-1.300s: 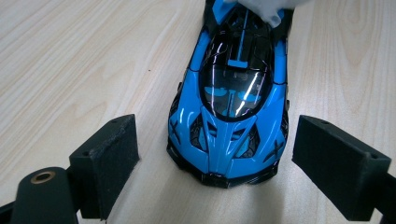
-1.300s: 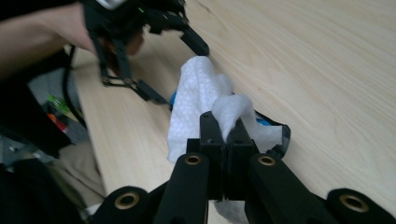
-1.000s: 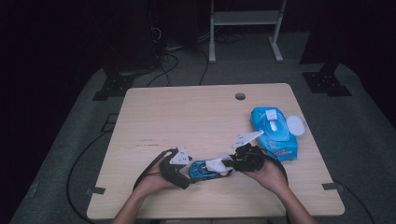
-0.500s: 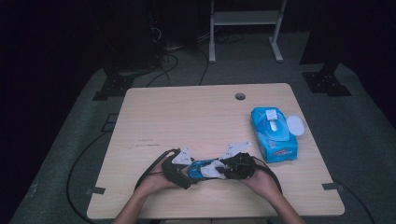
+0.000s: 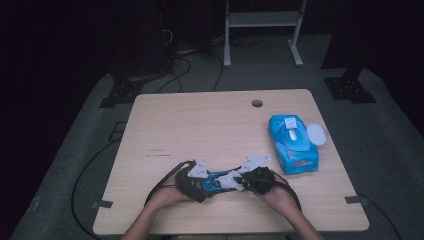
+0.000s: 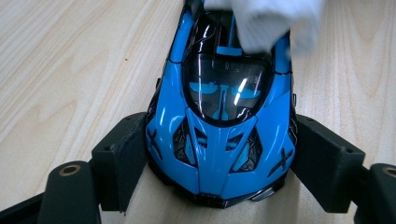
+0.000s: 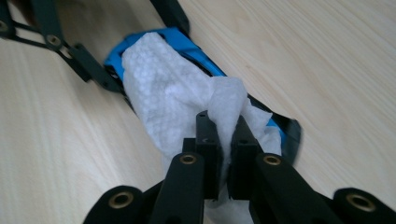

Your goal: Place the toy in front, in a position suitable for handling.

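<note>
**Wipe on the toy car**

My left gripper [image 6: 219,186] clamps the blue toy car [image 6: 219,116] by its nose, left of the wipes pack [image 5: 293,144]. My right gripper [image 7: 224,140], jaws just closing, pinches the white wipe [image 7: 173,98] draped over the car.

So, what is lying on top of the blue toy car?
A white wipe lies over the rear of the blue toy car, pinched by the right gripper. The windscreen and nose stay bare; the bodywork under the wipe is hidden.
</note>
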A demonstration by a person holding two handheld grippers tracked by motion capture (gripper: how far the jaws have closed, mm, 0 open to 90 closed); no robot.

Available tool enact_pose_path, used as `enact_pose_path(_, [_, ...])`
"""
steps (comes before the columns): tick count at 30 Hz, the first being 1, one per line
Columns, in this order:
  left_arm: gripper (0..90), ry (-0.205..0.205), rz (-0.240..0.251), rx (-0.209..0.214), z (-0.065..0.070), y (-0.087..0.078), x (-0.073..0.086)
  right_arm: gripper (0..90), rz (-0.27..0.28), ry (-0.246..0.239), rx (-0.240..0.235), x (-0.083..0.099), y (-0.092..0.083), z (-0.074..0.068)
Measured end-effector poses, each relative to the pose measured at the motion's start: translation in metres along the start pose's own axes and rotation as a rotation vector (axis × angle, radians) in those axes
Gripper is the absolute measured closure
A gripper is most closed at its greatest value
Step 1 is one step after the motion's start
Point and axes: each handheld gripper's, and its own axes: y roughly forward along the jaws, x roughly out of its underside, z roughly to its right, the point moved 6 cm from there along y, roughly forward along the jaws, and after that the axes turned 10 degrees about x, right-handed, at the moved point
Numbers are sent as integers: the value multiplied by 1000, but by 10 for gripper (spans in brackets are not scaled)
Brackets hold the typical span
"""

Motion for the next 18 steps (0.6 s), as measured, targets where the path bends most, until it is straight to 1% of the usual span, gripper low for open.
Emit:
enact_pose_path(3, [237,-3,5,-1,1,1,-1,865,-4,24,1,2,-3,5])
enact_pose_path(5, [239,-2,3,0,1,1,-1,867,-11,15,17,2,-2,5])
enact_pose_path(7, [239,-2,4,-1,1,2,-2,869,-11,8,28,-1,0,0])
enact_pose_path(9, [239,-1,4,-3,1,2,-2,870,12,-4,5,-5,2,-8])
enact_pose_path(10, [239,5,-4,-2,1,1,-1,869,16,-10,4,-7,2,-11])
enact_pose_path(11, [239,7,-4,-1,1,1,-1,870,16,-25,3,-8,3,-13])
enact_pose_path(12, [239,4,3,-2,1,1,-1,869,16,-29,-1,-8,3,-13])
enact_pose_path(13, [239,5,3,-2,1,1,-1,870,12,-18,-15,-7,2,-11])
enact_pose_path(14, [239,8,0,-2,1,1,-1,869,6,-3,-18,-6,1,-9])
enact_pose_path(16, [240,4,8,-2,1,1,-1,870,-11,8,5,-1,-1,0])
enact_pose_path(18, [240,7,5,-2,1,2,-1,870,-7,48,-14,3,-3,6])
